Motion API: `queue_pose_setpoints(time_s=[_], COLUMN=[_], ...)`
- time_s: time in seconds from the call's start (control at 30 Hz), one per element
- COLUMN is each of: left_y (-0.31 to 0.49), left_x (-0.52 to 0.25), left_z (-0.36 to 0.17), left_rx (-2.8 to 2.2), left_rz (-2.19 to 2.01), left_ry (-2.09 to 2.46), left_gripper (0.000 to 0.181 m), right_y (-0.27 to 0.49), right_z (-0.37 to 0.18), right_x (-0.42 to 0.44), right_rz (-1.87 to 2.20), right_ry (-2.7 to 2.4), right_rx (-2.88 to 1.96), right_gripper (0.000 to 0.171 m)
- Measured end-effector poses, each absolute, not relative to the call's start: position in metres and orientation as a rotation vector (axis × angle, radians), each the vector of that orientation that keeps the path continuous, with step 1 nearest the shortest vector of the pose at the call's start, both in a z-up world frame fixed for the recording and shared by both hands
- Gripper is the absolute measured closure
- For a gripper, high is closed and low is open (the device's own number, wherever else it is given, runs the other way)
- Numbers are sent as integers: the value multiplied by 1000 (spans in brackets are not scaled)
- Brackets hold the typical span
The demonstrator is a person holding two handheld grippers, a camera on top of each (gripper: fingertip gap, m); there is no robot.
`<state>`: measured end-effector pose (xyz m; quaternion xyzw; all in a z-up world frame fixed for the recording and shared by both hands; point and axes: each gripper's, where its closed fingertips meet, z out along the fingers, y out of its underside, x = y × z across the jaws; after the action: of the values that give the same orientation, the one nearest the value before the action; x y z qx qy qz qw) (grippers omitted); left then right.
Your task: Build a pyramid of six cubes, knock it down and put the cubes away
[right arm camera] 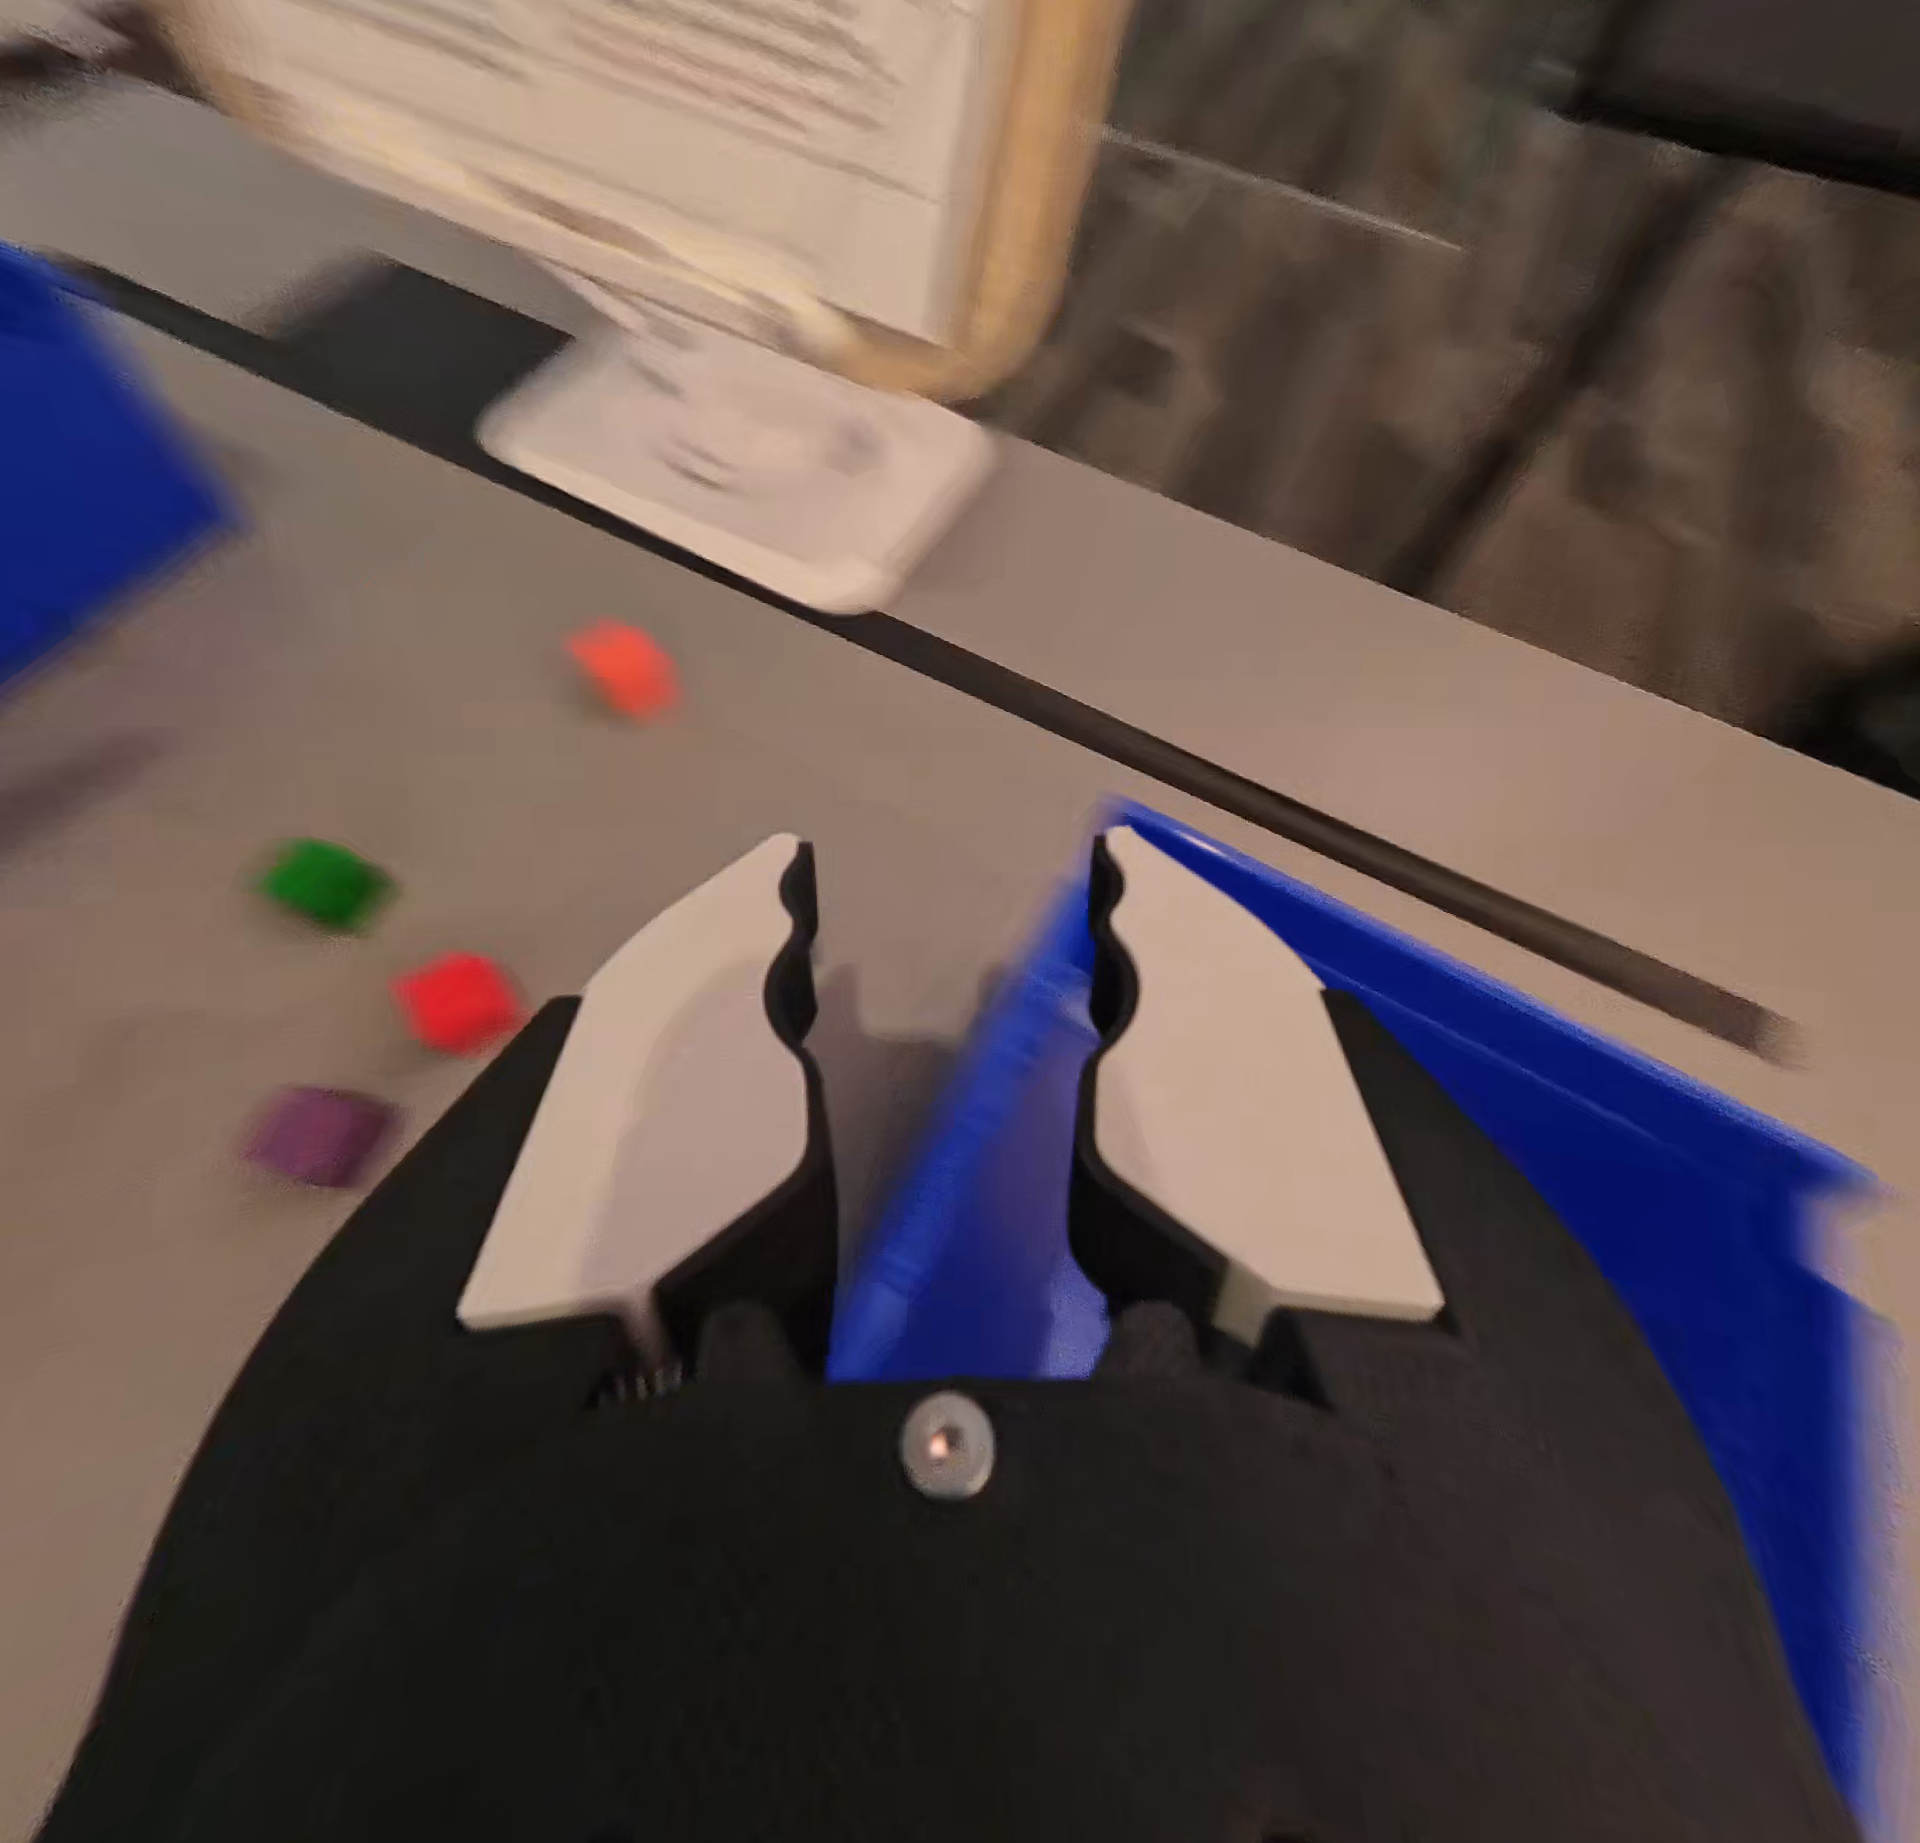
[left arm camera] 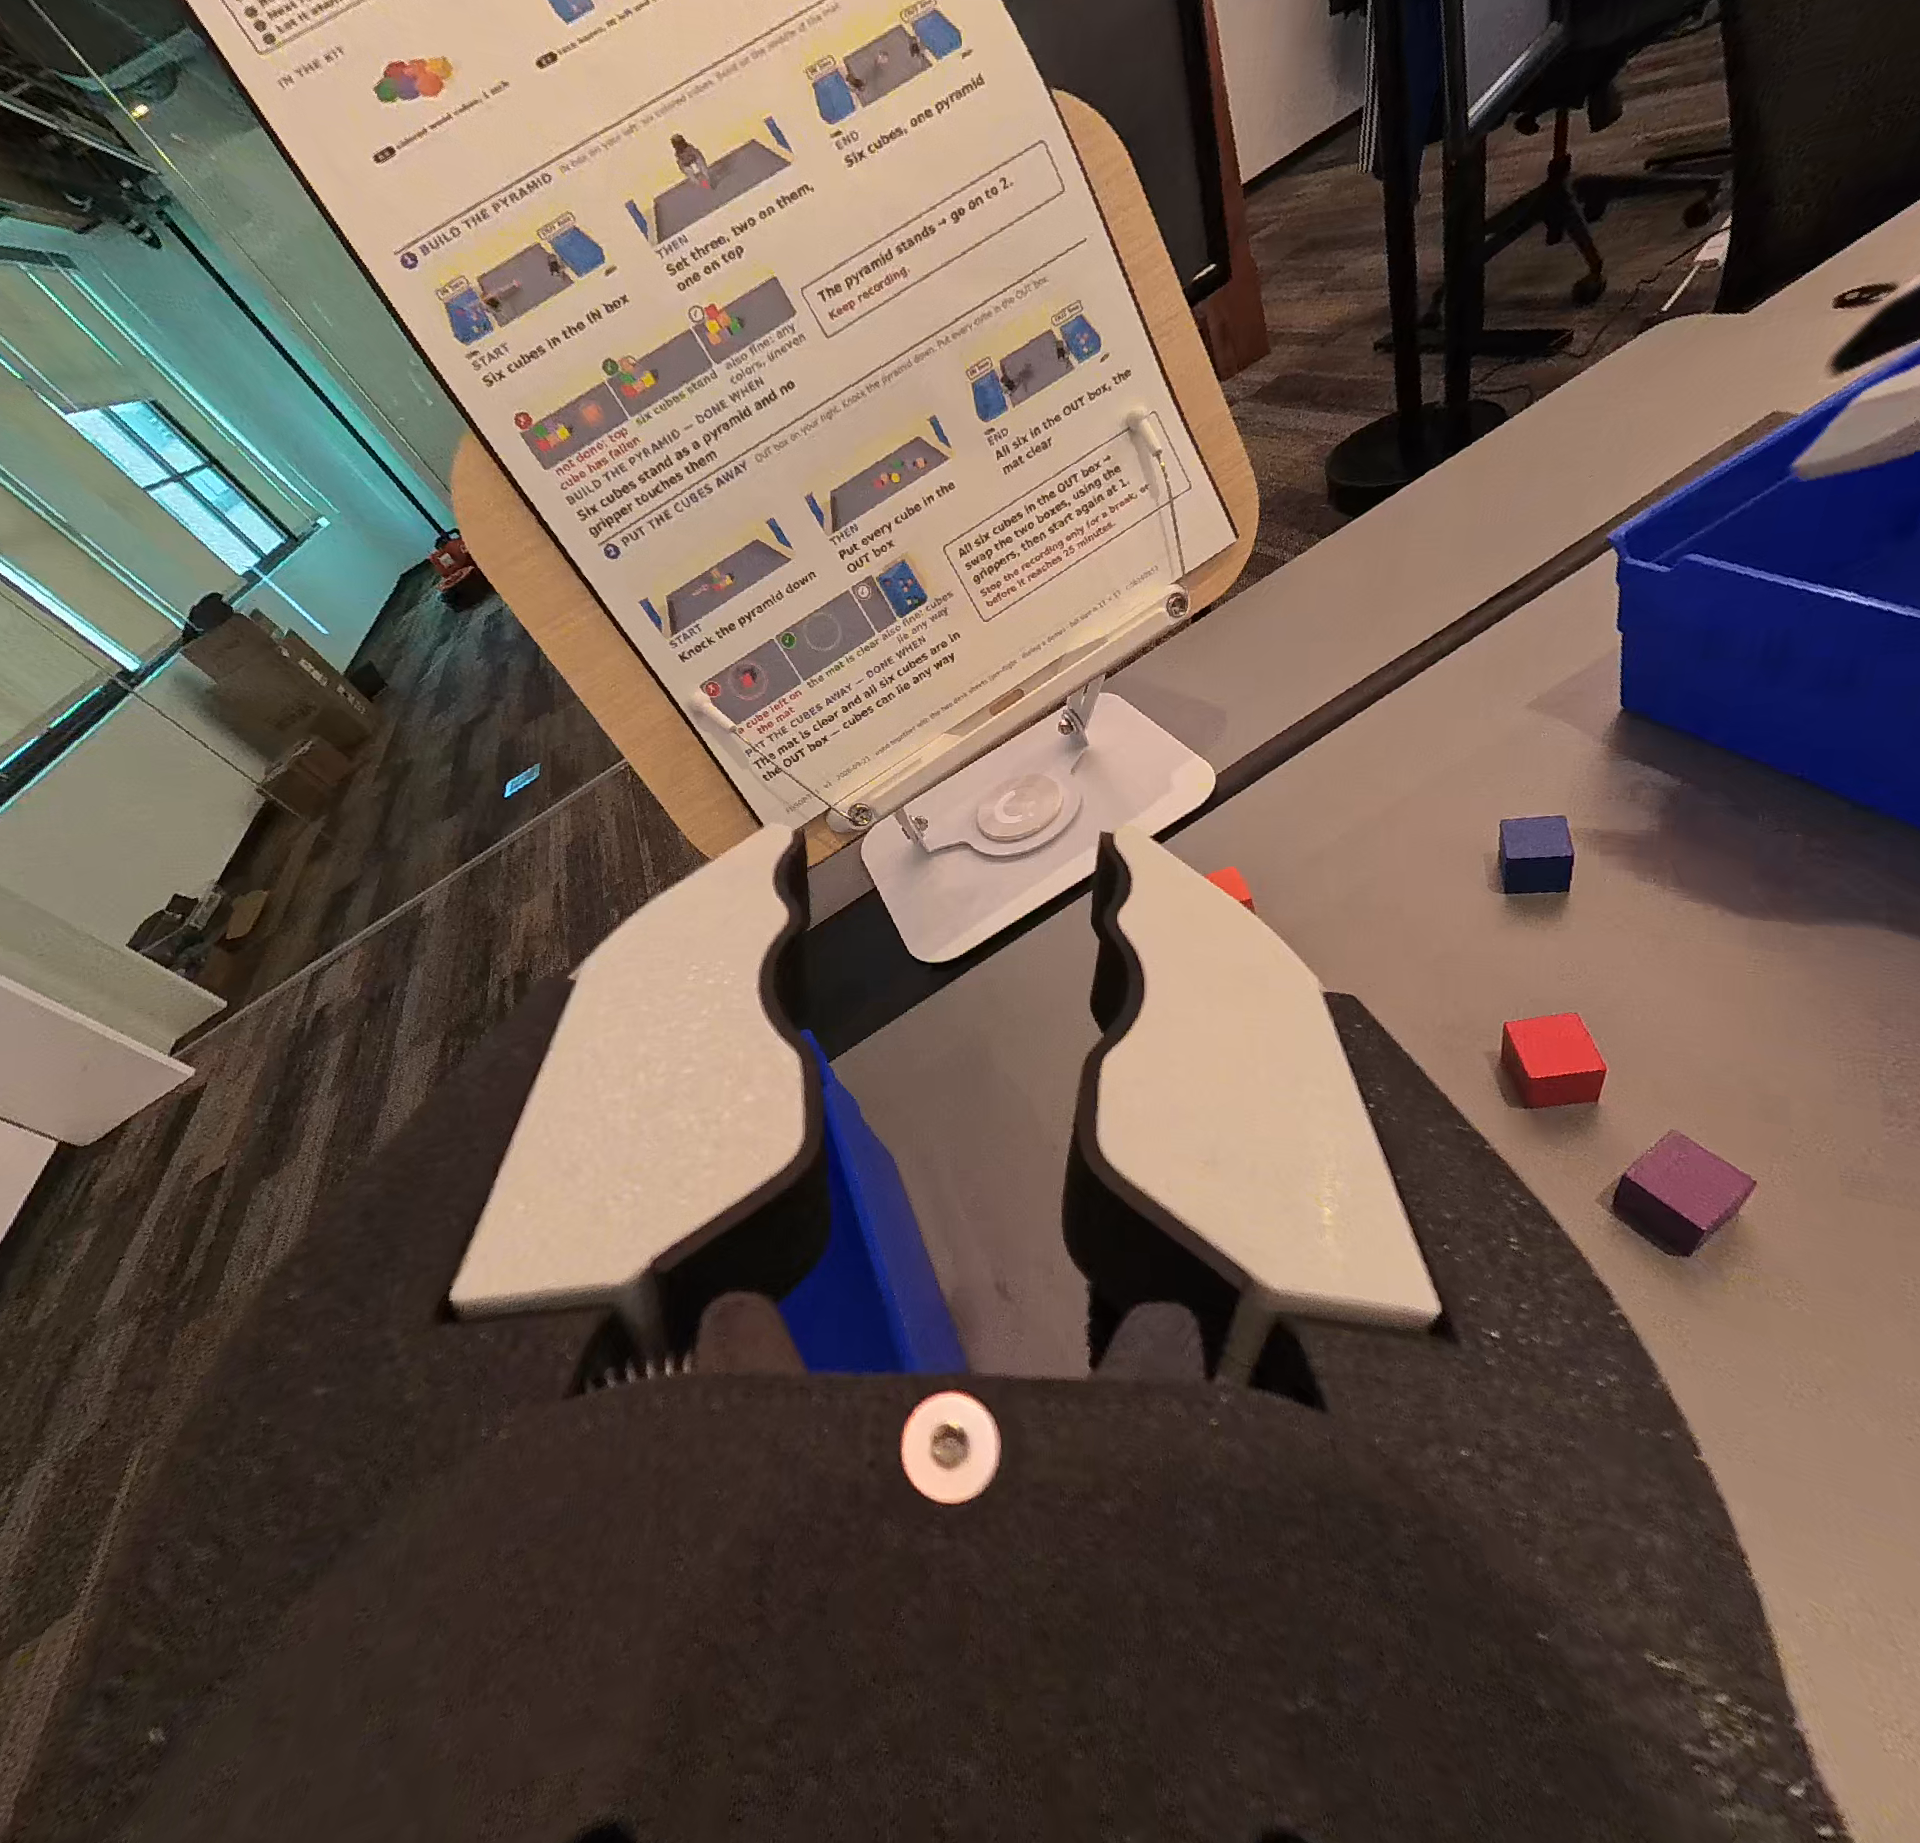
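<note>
Five cubes are lying loose on the bench: blue cube, red cube, purple cube, orange cube near the far edge, green cube. Blue boxes are sitting toward opposite ends. Left gripper and right gripper are hovering, fingers apart, holding nothing.

The whole right wrist view is motion-smeared, so the instruction sheet is illegible, while in the left wrist view the orange cube hides mostly behind a finger and the blue bin runs off-frame.
</note>
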<state>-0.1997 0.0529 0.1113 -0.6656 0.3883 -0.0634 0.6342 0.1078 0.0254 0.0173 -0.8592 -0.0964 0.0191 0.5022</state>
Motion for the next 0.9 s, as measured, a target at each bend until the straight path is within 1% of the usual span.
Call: queue_pose_setpoints(time_s=[0.07,0.13,0.2,0.27,0.33,0.43,0.53,0.67,0.8,0.9], left_y=[52,51,49,47,46,43,41,38,38,37], left_x=[-198,-196,-192,-188,-185,-179,-174,-168,-165,-164], left_z=[110,108,106,105,103,99,95,91,89,88], left_rx=[-1525,-1526,-1525,-1523,-1523,-1525,-1525,-1521,-1522,-1520], left_rz=[-144,-140,-135,-134,-134,-135,-132,-130,-122,-121], left_ry=[894,907,921,934,946,968,994,1018,1032,1037], left_gripper=[129,129,128,128,128,127,127,127,127,127], right_y=[35,41,53,64,72,76,77,75,71,69], right_z=[13,-6,-37,-65,-80,-105,-124,-138,-149,-148], right_x=[48,8,2,20,39,37,42,44,42,41], right_rz=[277,386,220,-94,-316,-279,-292,-279,-231,-219], right_ry=[-281,-296,-321,-330,-298,-255,-246,-245,-248,-254], right_rx=[-2047,-2085,-2163,-2228,-2235,-2312,-2378,-2447,-2505,-2512], right_gripper=[120,119,118,113,113,105,105,111,134,137])
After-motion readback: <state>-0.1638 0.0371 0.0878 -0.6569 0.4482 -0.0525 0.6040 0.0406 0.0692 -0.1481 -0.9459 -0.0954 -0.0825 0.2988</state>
